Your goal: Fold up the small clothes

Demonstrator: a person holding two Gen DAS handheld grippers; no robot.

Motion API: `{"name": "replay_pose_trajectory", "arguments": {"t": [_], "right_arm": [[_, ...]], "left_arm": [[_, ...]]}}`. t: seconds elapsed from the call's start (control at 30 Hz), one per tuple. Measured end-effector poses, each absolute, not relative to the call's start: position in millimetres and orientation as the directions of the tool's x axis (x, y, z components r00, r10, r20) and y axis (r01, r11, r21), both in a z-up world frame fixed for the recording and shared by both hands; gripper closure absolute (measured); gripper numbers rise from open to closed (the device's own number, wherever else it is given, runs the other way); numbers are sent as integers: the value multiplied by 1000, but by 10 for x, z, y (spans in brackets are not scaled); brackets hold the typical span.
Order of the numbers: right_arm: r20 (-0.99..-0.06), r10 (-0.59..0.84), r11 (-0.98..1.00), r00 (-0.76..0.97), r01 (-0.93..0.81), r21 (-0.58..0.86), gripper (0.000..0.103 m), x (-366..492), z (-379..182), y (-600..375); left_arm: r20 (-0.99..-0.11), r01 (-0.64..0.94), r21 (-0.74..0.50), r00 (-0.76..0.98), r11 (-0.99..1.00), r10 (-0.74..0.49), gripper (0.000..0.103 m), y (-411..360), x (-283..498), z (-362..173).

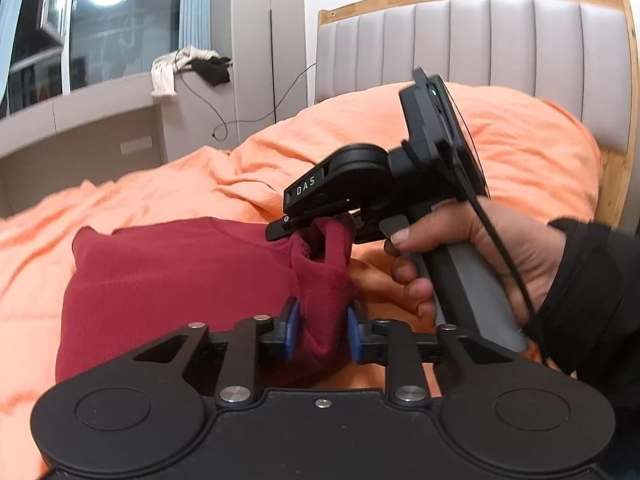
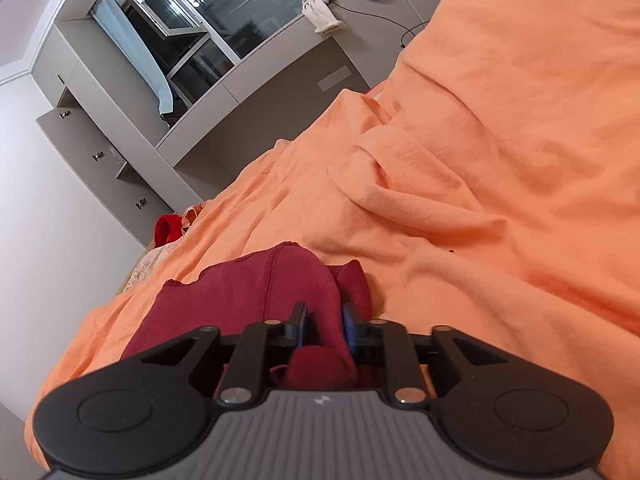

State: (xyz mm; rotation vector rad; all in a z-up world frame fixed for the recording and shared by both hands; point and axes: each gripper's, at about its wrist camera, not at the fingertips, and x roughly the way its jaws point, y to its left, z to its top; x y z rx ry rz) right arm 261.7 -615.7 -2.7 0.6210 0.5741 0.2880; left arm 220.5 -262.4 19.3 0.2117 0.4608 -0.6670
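A dark red garment [image 1: 180,280] lies folded on the orange bed cover [image 1: 520,152]. In the left wrist view my left gripper [image 1: 322,334] has a raised fold of the garment's right edge filling the gap between its blue pads. Just beyond it my right gripper [image 1: 320,232], held in a person's hand [image 1: 460,248], pinches a bunched corner of the same edge and lifts it off the bed. In the right wrist view the right gripper [image 2: 324,326] has the dark red garment [image 2: 240,292] between its pads, with a lump of cloth spilling back behind them.
A grey padded headboard [image 1: 480,40] with a wooden frame stands behind the piled cover. White and black clothes [image 1: 192,64] and a cable lie on the grey window ledge. A bright red item [image 2: 166,230] sits at the bed's far edge near drawers.
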Motion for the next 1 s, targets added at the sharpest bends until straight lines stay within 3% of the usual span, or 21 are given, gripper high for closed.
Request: {"name": "replay_pose_trajectory", "arguments": {"t": [0.03,0.13,0.2,0.4,0.5,0.57,0.8,1.0], "right_arm": [[-418,411,786,810,-82,613,73,2630,-25,-6167],[-424,394,793,815,-70,605,59,2603,-45,-6231],[-424,390,792,817,-63,607,50,2600,-72,-6277],[-407,378,805,831,-77,589,13,2489,-43,-6348],[-387,363,818,848,-91,568,5,2402,14,-6371],[-374,360,823,855,-102,559,0,2339,45,-6388],[-391,391,856,834,-174,486,0,2167,155,-6277],[-524,330,940,785,-221,261,0,2128,116,-6035]], "left_arm": [[-478,638,23,683,770,-552,69,-2601,2210,215],[-479,639,-30,665,768,-572,49,-2531,2190,286],[-458,634,-56,670,771,-584,27,-2459,2156,372],[-407,535,-36,763,844,-501,14,-2235,2151,616],[-383,417,4,840,909,-384,6,-2109,2247,687],[-386,357,3,862,934,-328,5,-1996,2353,706],[-436,264,-51,862,963,-259,1,-1579,2662,627],[-485,238,-43,844,970,-229,1,-1372,2693,330]]}}
